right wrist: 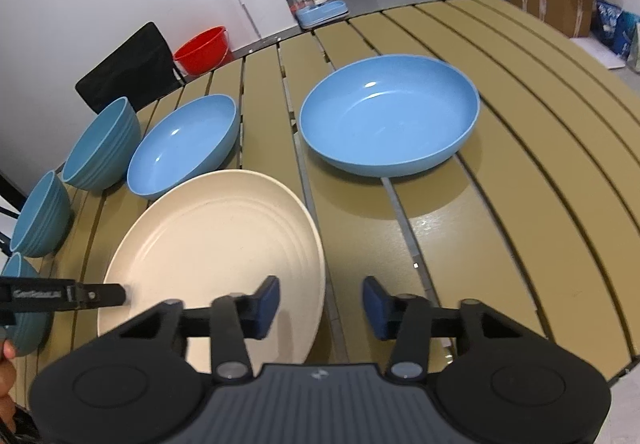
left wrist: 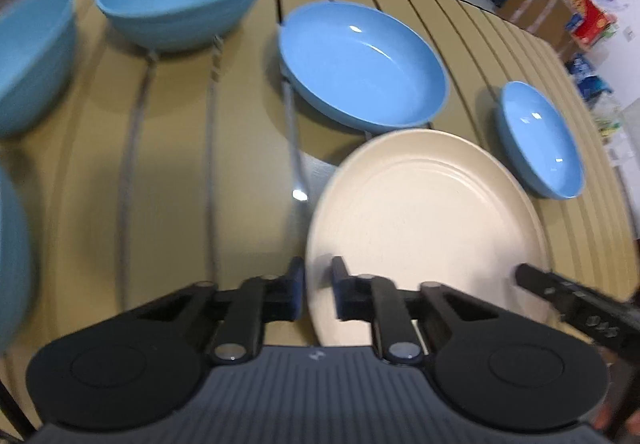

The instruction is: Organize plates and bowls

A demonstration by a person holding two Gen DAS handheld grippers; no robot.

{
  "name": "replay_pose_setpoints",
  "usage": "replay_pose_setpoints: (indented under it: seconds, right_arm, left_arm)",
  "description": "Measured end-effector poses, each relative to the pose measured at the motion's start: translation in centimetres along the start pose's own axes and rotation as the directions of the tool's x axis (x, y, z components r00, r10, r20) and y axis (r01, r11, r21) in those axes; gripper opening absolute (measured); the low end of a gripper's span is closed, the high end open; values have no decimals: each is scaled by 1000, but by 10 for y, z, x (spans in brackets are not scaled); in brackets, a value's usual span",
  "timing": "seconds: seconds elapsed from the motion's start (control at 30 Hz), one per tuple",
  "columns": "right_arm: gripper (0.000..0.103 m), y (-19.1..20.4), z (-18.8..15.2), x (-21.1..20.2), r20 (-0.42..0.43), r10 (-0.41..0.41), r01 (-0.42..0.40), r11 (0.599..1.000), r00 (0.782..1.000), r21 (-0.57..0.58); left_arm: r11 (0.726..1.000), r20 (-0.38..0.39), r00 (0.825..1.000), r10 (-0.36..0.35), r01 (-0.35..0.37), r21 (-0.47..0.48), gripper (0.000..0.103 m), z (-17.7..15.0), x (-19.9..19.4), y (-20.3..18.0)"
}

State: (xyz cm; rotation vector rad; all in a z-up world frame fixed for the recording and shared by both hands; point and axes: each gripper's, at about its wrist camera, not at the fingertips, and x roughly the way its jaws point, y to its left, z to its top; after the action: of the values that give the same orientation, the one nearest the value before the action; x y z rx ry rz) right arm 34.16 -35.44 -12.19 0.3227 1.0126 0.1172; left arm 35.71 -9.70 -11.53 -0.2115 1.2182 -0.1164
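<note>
- Near rim of the cream plate [right wrist: 212, 240] is hidden under both gripper bodies in the wrist views, and the left view is motion-blurred.
- Left gripper [left wrist: 318, 292]: jaws narrow, with the plate's 9 o'clock rim between the pads. It looks pinched, but blur keeps the contact from being crisp.
- Right gripper [right wrist: 320, 308]: jaws moderately apart, straddling the plate's 3 o'clock rim. One pad is over the plate and the other over the slatted table [right wrist: 500, 184], and neither pad presses.
- The plate lies flat on the table between the two grippers.
- Nearest deep teal bowl [right wrist: 20, 316], at 9 o'clock of the plate, is cut by the frame edge and partly covered by the left gripper's finger.
- Two more deep teal bowls [right wrist: 40, 216] [right wrist: 100, 148] run in a row towards 11 o'clock.
- Shallow blue dish [right wrist: 184, 144] sits just beyond the plate at 12 o'clock, and I can't tell if the rims touch.
- Larger blue dish [right wrist: 390, 116] sits at 1 o'clock, apart from the plate.
- Far floor clutter is too small to make out.
</note>
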Motion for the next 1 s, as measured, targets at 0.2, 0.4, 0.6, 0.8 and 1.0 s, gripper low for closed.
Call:
replay_pose_setpoints:
  seconds: [0.2,0.4,0.6,0.8,1.0]
  right_arm:
    - [10,-4,-5,-1,5,38,-39,999,999,36]
    - [8,12,-17,-13,23,86,-87,996,996,27]
    - [8,46,-24,-21,34,131,-129,991,991,-43]
    - [9,79,-35,-22,14,145,-142,982,989,-125]
    - [9,98,-48,-16,-4,134,-132,974,991,-182]
  left_arm:
    - [1000,15,1000,13,-14,20,13,-5,-8,0]
    - [999,62,997,38,-39,16,13,-17,-36,18]
    - [999,118,992,50,-50,-8,13,-34,-68,45]
    - [995,158,983,99,-99,-4,14,-49,-80,67]
    - [990,165,977,132,-137,19,15,-62,-77,74]
